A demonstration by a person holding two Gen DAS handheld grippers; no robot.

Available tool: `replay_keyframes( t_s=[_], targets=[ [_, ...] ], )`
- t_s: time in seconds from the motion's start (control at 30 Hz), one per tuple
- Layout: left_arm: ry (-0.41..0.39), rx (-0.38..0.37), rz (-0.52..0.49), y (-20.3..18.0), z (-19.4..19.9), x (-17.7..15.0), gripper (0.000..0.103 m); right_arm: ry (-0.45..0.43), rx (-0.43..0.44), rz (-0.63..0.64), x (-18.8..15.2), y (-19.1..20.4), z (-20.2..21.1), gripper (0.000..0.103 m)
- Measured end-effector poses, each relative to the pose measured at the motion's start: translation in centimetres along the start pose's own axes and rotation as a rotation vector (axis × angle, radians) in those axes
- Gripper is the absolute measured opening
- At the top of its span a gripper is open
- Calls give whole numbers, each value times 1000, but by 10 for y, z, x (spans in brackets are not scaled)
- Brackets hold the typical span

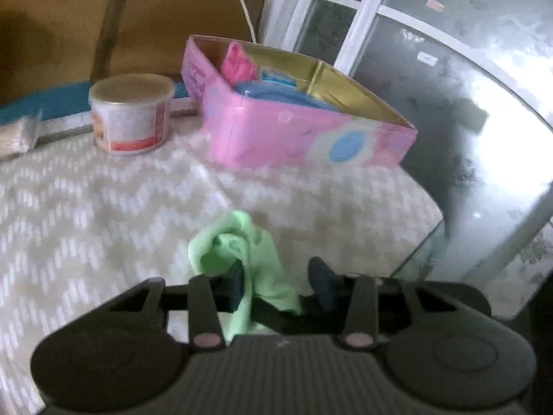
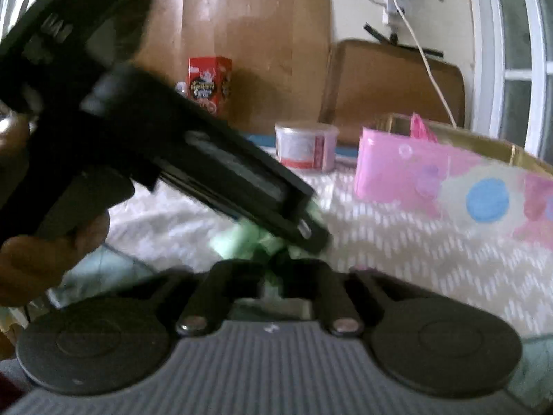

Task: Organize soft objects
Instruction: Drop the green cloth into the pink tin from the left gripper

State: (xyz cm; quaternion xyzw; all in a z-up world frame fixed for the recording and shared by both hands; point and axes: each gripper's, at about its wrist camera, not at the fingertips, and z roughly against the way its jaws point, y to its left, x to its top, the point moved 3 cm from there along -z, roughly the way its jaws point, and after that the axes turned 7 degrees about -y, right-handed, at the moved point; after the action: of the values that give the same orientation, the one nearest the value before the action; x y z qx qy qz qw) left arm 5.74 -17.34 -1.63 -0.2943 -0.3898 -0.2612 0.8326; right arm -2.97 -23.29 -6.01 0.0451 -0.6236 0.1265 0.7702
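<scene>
- Ahead of my left claw (image 1: pixel 280 287) and up to the right, the pink box (image 1: pixel 304 138) holds a pink cloth (image 1: pixel 238 62) and blue cloths (image 1: pixel 276 91); its gold far compartment looks bare.
- A lidded tub (image 1: pixel 131 112) stands ahead-left.
- The green cloth (image 1: pixel 238 252), crumpled and soft, sits between my left claw's fingers, clamped.
- My right claw (image 2: pixel 276 273) is pinched together on the same green cloth (image 2: pixel 238 238).
</scene>
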Motion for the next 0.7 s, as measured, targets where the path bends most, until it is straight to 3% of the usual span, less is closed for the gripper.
replay_keyframes(
  t_s=[0.07,0.27,0.37,0.43,0.5,0.53,0.57,0.6,0.67,0.7],
  targets=[
    [-53,-1,-64,-14,1,19,38,-70,-51,17,12,-9,3,9],
    [-195,-88,-119,-50,-13,85,41,-238,-212,20,55,-61,3,9],
    [-216,-103,-123,-60,-40,107,57,-235,-290,2,66,-95,-18,9],
    [-201,-65,-106,-60,-62,114,70,-200,-351,-17,66,-117,-37,9],
    [-188,25,-97,-55,-80,116,84,-140,-412,-42,62,-137,-56,17],
    [-180,72,-87,-50,-89,116,86,-103,-424,-62,59,-145,-64,23],
    [-172,103,-72,-44,-92,116,86,-79,-436,-92,56,-153,-68,41],
    [-166,124,-47,-40,-91,116,87,-97,-456,-116,54,-158,-63,59],
    [-175,118,7,-26,-82,112,91,-141,-474,-143,52,-159,-50,75],
    [-190,117,20,-22,-76,110,92,-161,-480,-144,52,-157,-43,77]
  ],
)
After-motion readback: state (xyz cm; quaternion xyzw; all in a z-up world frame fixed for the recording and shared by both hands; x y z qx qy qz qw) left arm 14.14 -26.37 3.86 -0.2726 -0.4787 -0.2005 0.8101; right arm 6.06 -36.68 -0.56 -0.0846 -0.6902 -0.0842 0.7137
